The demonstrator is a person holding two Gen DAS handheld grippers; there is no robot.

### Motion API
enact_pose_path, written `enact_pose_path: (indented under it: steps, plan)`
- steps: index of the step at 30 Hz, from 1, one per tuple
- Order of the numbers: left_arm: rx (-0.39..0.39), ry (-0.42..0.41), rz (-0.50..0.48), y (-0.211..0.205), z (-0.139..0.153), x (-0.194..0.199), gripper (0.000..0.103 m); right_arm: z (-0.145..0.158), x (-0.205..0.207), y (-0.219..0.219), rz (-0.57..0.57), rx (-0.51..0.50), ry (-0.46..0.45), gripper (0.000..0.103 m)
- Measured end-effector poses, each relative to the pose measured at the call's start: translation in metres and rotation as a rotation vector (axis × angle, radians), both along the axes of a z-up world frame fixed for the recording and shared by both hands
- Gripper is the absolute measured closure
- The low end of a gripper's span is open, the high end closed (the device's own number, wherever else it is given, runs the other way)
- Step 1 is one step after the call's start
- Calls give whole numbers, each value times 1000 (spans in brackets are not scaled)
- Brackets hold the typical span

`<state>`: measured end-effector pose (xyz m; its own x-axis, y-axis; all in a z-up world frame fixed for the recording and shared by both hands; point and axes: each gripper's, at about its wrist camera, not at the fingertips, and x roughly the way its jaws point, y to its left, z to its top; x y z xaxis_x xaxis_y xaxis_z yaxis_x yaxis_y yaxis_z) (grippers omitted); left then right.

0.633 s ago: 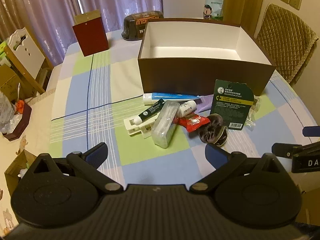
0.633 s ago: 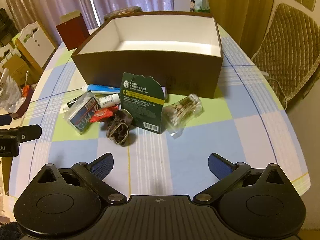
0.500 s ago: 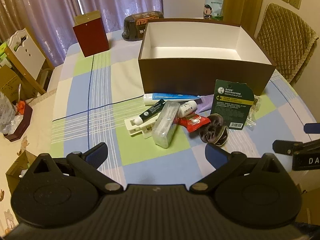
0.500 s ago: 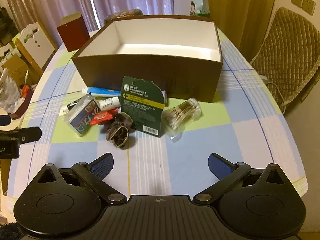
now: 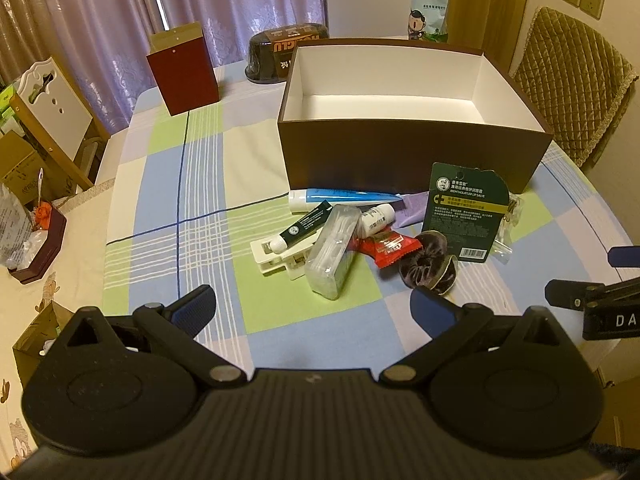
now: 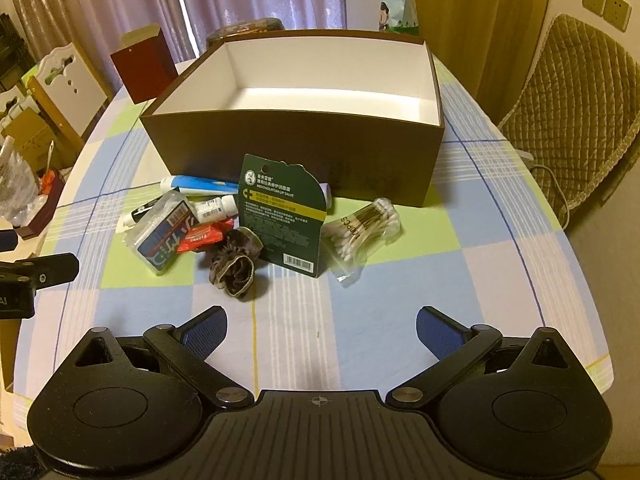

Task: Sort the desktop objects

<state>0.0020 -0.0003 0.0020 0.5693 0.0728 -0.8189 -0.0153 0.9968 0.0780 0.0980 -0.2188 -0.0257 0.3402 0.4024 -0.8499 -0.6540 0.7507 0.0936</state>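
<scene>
Left gripper [image 5: 313,312]: spread wide, empty, held above the near table edge, blue pads [image 5: 195,311] apart. Right gripper [image 6: 322,328]: likewise spread, empty, over bare cloth in front of the pile.

Brown box [image 5: 408,158], white inside, open-topped, upright mid-table on the checked cloth [image 5: 168,208]; nothing seen inside.

Clutter heaped just in front of the box's near wall:
- Blue-and-white tube [image 5: 340,199], lying along the wall, farthest back.
- Purple item [image 5: 410,214] beside the tube's end, partly hidden behind the card.
- Green card [image 6: 280,216], propped up and leaning back toward the box, barcode at its lower corner.
- Black tube [image 5: 306,226], resting across a white clip [image 5: 276,256].
- Clear case [image 5: 332,252], tilted over the clip; blue label on it visible from the right wrist view [image 6: 164,236].
- Small white bottle [image 6: 216,208], between case and card.
- Red packet [image 5: 390,246], touching the case and the scrunchie.
- Dark scrunchie [image 6: 234,264], nearest item of the pile, just beside the card's lower edge.
- Bag of cotton swabs [image 6: 362,228], right of the card, apart from the rest.

Farther back on the table: red box [image 5: 182,76], upright, well apart from the pile; dark packet [image 5: 286,54] behind the brown box's left corner. Quilted chair [image 6: 576,120] off the right side of the table. Curtains [image 5: 200,0] beyond.
</scene>
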Motion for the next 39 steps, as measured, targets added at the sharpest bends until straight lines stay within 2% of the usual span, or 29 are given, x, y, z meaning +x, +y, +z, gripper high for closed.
enact_pose_path:
  steps: [38,39]
  plan:
    - [-2,20,28,10,-5,14,1,0,16,16,19,-12,6,0]
    - [-1,19,164,10,-5,15,1,0,17,16,21,-12,6,0]
